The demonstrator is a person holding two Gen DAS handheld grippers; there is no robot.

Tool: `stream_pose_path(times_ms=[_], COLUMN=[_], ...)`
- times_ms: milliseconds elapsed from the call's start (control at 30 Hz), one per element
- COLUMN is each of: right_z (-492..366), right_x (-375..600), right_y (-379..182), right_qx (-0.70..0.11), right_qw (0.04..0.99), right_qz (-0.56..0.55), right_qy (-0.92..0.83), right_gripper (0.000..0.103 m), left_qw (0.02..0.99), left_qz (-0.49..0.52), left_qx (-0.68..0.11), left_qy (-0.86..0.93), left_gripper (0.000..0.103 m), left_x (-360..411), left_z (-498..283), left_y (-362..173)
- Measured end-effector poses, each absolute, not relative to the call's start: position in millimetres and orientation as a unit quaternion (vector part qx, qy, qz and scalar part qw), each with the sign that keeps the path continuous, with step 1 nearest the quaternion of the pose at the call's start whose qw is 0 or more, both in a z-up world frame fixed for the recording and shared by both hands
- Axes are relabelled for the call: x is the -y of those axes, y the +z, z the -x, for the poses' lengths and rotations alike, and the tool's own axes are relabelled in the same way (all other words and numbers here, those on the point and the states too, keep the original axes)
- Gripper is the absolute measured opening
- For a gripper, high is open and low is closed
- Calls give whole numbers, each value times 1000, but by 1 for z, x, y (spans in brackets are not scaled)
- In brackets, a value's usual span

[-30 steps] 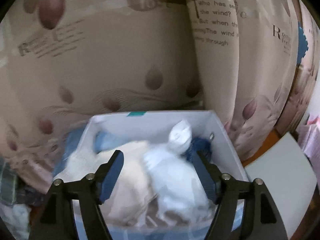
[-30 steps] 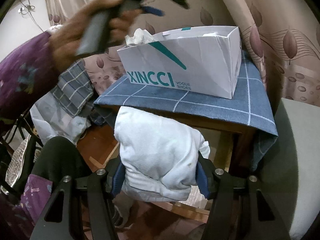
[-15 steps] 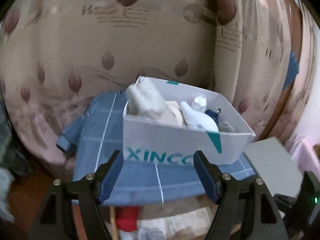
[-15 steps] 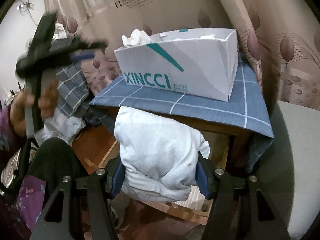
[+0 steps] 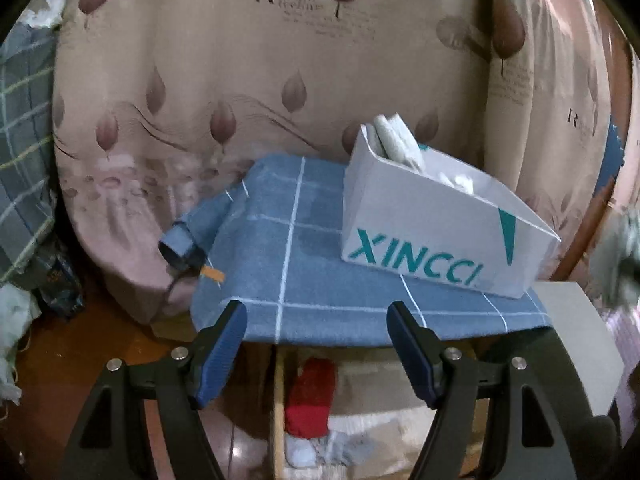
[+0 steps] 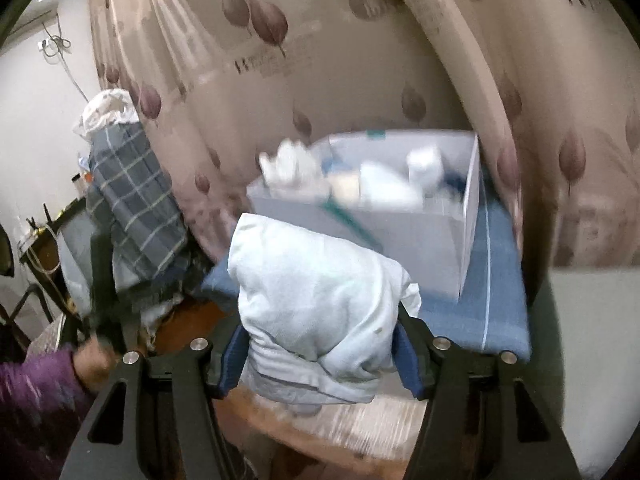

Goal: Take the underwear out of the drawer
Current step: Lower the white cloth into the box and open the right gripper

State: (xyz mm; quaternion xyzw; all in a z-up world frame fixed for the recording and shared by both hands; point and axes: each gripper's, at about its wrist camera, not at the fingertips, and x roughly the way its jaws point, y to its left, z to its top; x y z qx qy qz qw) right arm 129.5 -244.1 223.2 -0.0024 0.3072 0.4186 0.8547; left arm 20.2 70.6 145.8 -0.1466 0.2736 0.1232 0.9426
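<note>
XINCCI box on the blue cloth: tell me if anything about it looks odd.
The XINCCI box sits askew on the blue checked cloth, one corner near the table's front edge. White garments poke above its rim. The cloth's left corner is rolled up, not flat.

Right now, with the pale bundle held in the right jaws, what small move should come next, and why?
Probably carry the pale underwear bundle aside and set it down: the right gripper already grips it outside the white box, while the left gripper hangs open and empty.
</note>
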Motion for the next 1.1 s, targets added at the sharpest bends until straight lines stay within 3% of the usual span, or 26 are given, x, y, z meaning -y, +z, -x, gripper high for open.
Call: stream_pose_path(times_ms=[233,633,933,1100], right_z=[-197,-276,-291,-291], right_x=[187,122,96,92], right_y=[259,218,201,198], right_qx=[-315,-390,-399,-396], right_qw=[860,854,852,854], right_qz=[13,44,71,72], right_qy=[401,341,330,329], right_gripper=[61,61,61,67], left_qw=[943,938,942,940], left_qz=[128,150,129,129], left_qx=[-283,-286,-285,-290], left_qy=[118,123,123,125], left_gripper=[74,74,74,74], left_x=[-67,-77,-72,-73], left_z=[-22,-20,-19,-20], left_y=[141,137,138,137])
